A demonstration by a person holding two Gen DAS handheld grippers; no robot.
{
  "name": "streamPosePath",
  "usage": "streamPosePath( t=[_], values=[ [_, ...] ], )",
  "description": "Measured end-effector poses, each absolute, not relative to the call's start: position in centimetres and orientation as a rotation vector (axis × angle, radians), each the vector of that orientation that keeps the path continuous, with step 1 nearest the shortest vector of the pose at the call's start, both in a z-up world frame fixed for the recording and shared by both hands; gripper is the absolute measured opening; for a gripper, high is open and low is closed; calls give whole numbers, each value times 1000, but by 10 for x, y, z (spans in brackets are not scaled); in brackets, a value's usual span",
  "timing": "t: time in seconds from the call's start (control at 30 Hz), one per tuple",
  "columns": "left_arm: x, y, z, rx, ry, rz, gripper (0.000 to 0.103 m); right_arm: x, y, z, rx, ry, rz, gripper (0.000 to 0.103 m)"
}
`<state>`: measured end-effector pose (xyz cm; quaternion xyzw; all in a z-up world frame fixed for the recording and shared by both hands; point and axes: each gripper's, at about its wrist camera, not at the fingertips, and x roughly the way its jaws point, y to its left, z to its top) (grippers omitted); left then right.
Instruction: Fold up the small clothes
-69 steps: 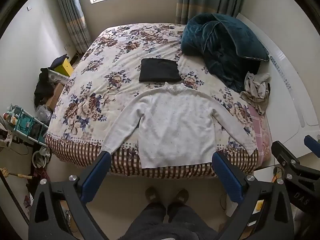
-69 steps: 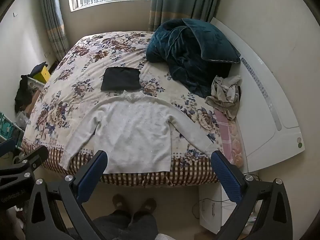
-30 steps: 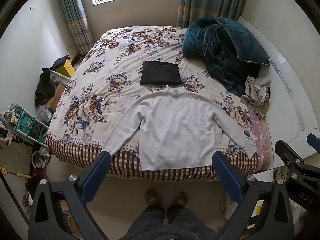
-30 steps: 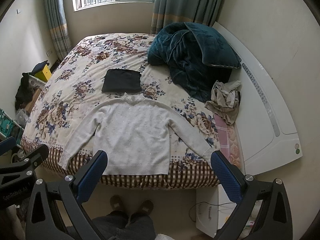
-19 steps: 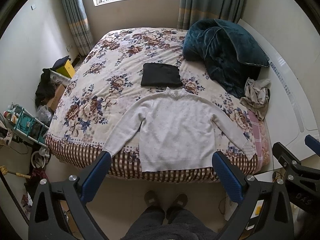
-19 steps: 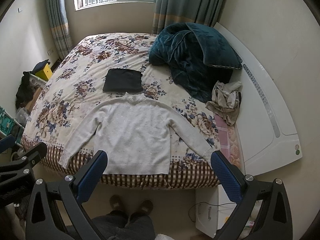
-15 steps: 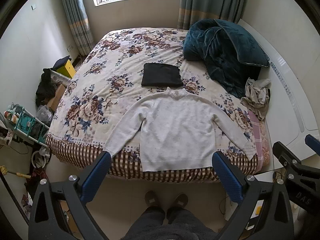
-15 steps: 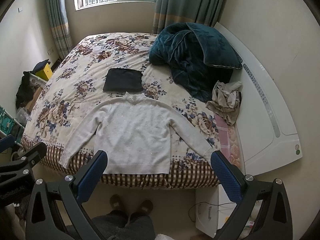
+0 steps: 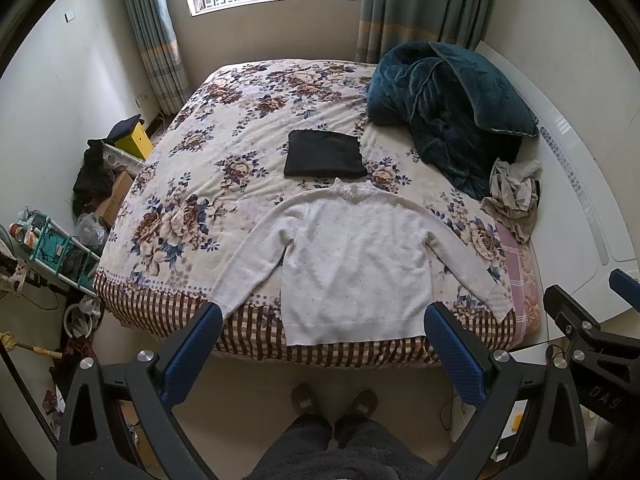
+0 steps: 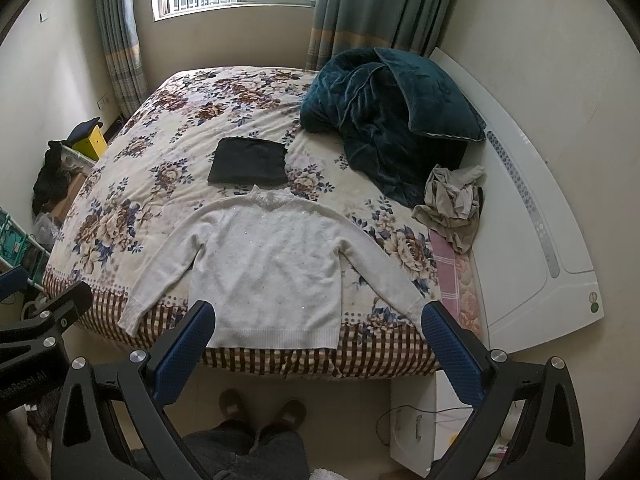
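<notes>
Both grippers hang well above the floor at the foot of the bed (image 9: 168, 208), and neither touches anything. The left gripper (image 9: 322, 320) has its blue fingers (image 9: 192, 354) spread wide, nothing between them; the right gripper (image 10: 318, 322) is spread just as wide, empty too. The white sweater (image 9: 352, 256) lies flat on the floral cover near the bed's front edge, collar toward the window, both sleeves angled out and down, its hem reaching onto the checked border. Just beyond the collar sits a folded black garment (image 9: 323, 154), close to it but whether they touch is hard to tell. A teal blanket (image 9: 448, 108) is heaped at the far right of the bed, with a crumpled beige cloth (image 9: 514, 196) beside it at the mattress edge. The person's slippers (image 9: 334, 400) stand on the floor below the sweater's hem. In the right wrist view the sweater (image 10: 260, 264) reads the same: spread open, unfolded.
</notes>
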<state>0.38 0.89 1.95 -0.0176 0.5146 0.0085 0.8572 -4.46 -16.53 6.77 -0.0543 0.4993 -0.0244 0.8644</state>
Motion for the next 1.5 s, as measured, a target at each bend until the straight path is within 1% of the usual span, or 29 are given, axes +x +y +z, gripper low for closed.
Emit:
streamPosePath(
  t=[0.97, 1.1, 1.2, 1.33, 1.4, 1.5],
  values=[
    [4, 6, 20, -19, 1059, 25, 103, -46, -164, 71, -103, 1047, -56, 103],
    [32, 0, 4, 67, 1036, 47, 103, -35, -179, 62, -40, 1058, -90, 103],
    [60, 0, -21, 76, 1003, 29, 103, -25, -204, 36, 34, 1089, -174, 103],
    [96, -11, -68, 90, 1023, 0, 103, -16, -252, -21, 102, 1136, -334, 103],
    [117, -24, -96, 102, 1044, -8, 103, -15, -286, -58, 154, 1154, -411, 103],
    [152, -46, -148, 144, 1097, -4, 103, -20, -356, -133, 285, 1214, -569, 103]
  ],
)
